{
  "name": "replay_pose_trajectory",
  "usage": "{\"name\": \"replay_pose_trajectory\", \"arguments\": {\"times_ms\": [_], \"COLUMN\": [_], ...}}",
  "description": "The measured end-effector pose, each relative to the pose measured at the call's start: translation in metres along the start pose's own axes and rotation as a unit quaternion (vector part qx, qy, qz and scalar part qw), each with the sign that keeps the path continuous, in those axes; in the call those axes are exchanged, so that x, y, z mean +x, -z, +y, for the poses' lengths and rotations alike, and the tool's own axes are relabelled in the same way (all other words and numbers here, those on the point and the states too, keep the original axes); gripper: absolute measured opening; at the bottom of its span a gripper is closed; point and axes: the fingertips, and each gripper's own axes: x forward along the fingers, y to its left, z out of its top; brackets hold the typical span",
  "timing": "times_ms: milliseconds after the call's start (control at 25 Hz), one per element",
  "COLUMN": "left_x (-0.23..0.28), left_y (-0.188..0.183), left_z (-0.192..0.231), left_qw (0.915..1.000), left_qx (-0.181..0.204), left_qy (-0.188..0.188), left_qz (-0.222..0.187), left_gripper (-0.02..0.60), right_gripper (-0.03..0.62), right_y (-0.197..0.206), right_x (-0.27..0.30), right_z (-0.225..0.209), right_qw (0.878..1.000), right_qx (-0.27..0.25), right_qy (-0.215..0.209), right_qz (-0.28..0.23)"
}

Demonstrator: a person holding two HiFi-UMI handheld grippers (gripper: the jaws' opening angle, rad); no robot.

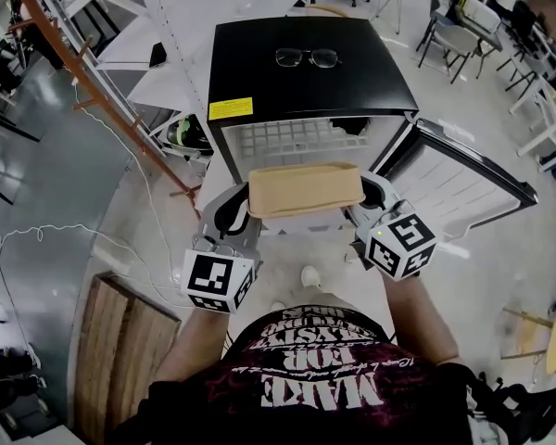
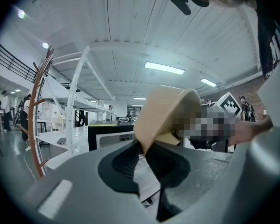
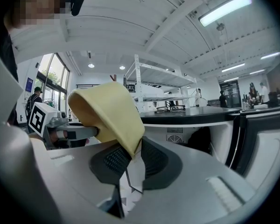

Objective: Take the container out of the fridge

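Observation:
A tan rectangular container point(image 1: 305, 189) hangs in the air in front of the small black fridge point(image 1: 306, 72), whose door point(image 1: 463, 179) swings open to the right. My left gripper point(image 1: 242, 213) is shut on the container's left rim point(image 2: 151, 125). My right gripper point(image 1: 366, 202) is shut on its right rim point(image 3: 126, 136). Both hold it level between them, outside the fridge's open compartment point(image 1: 292, 142). In the left gripper view the far end of the container is hidden behind a mosaic patch.
A pair of glasses point(image 1: 307, 57) lies on the fridge top. White metal shelving point(image 1: 148, 54) and a red-brown rail point(image 1: 83, 72) stand at the left. A wooden pallet point(image 1: 120, 350) lies on the floor at lower left. Chairs and desks point(image 1: 463, 26) fill the far right.

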Motion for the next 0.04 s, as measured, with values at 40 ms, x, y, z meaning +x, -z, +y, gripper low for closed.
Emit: {"name": "replay_pose_trajectory", "arguments": {"times_ms": [40], "left_x": [-0.0001], "left_y": [0.0001], "left_z": [0.0003], "left_qw": [1.0], "left_qx": [-0.001], "left_qy": [0.001], "left_qz": [0.0], "left_gripper": [0.054], "right_gripper": [0.08], "right_y": [0.0002], "right_x": [0.0001], "right_z": [0.0003], "right_qw": [1.0], "right_qx": [0.001], "right_qy": [0.0], "right_qz": [0.0]}}
